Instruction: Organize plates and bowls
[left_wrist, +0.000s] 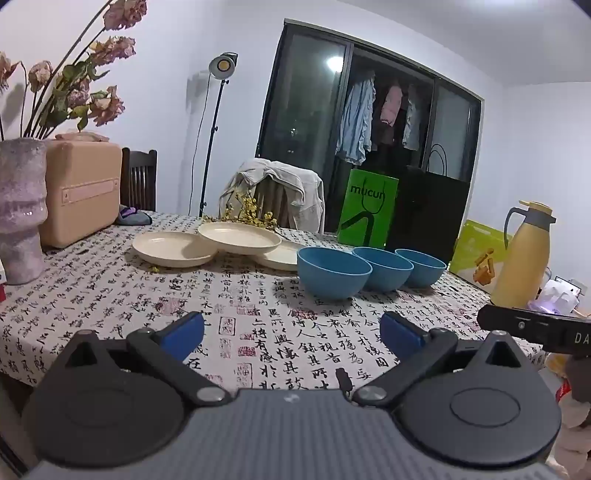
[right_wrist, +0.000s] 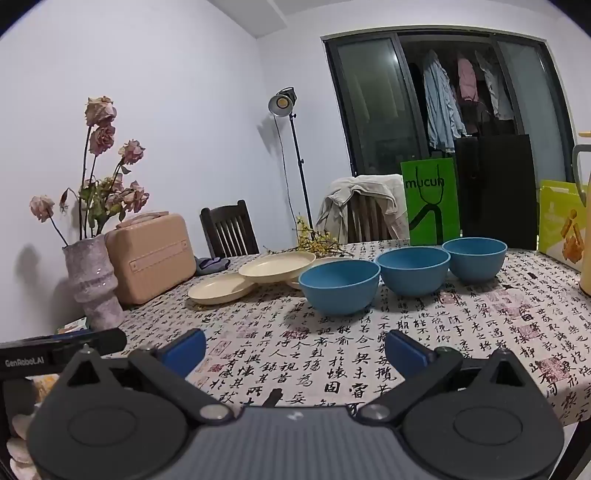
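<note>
Both tongs, left tongs (left_wrist: 291, 334) and right tongs (right_wrist: 295, 349), gape empty; three round matte blue bowls (right_wrist: 340, 282), smooth cream plates (left_wrist: 171, 249) on the calligraphy-clothed desk (left_wrist: 258, 295)

A counter with plates, bowls and other things on it

The counter (left_wrist: 258, 295) has a white cloth with black writing. Three blue bowls (left_wrist: 334, 271) stand in a row toward 2 o'clock, close side by side. Three cream plates (left_wrist: 171, 249) lie toward 11 o'clock; the middle plate (left_wrist: 239, 236) rests on the edges of the other two. At 9 o'clock stands a purple vase (left_wrist: 20, 214) with a tan case (left_wrist: 81, 192) just beside it. Yellow twigs (left_wrist: 247, 212) lie behind the plates. At 3 o'clock stands a yellow jug (left_wrist: 524, 258). A green bag (left_wrist: 367, 212) stands behind the bowls at 1 o'clock.
</note>
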